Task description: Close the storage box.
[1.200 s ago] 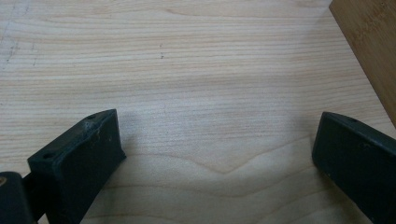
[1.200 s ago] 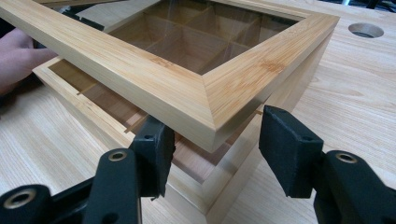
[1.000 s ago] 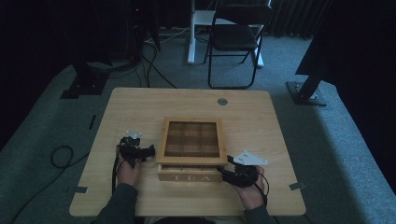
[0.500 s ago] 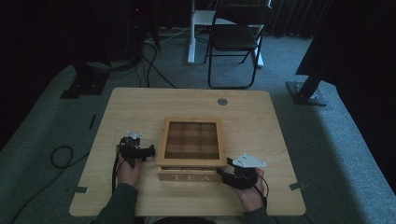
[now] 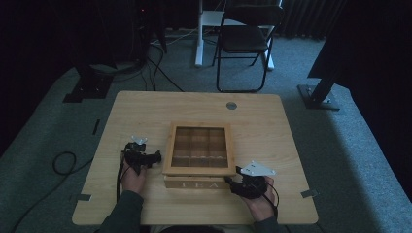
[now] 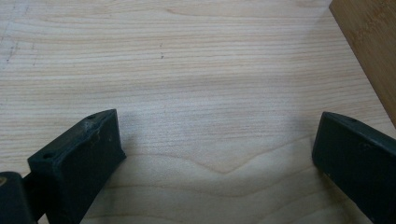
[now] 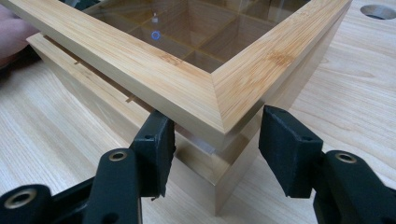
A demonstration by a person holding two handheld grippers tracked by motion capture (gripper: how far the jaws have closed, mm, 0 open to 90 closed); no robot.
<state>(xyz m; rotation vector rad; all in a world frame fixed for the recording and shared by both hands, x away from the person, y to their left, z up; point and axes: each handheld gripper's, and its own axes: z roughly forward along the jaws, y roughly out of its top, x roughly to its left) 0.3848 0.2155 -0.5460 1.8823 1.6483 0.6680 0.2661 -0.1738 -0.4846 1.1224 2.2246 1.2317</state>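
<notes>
A wooden tea box [image 5: 199,150] with a glass-paned lid stands in the middle of the table, "TEA" on its front. In the right gripper view the lid [image 7: 187,79] sits slightly raised over the base, with a thin gap under its corner. My right gripper [image 5: 235,180] is at the box's front right corner. Its jaws straddle that corner [image 7: 215,144], open, one by the front face and one by the side. My left gripper [image 5: 148,156] rests low on the table left of the box, open over bare wood [image 6: 215,158]. The box's edge [image 6: 369,42] shows at its upper right.
The light wooden table [image 5: 145,111] has a round cable hole [image 5: 231,105] behind the box. A folding chair [image 5: 245,39] and stand bases sit on the carpet beyond. A cable loop [image 5: 63,162] lies on the floor at the left. The person's other hand [image 7: 11,37] shows past the box.
The right gripper has edged slightly toward the table's front at the box's corner. The left gripper has hardly moved.
</notes>
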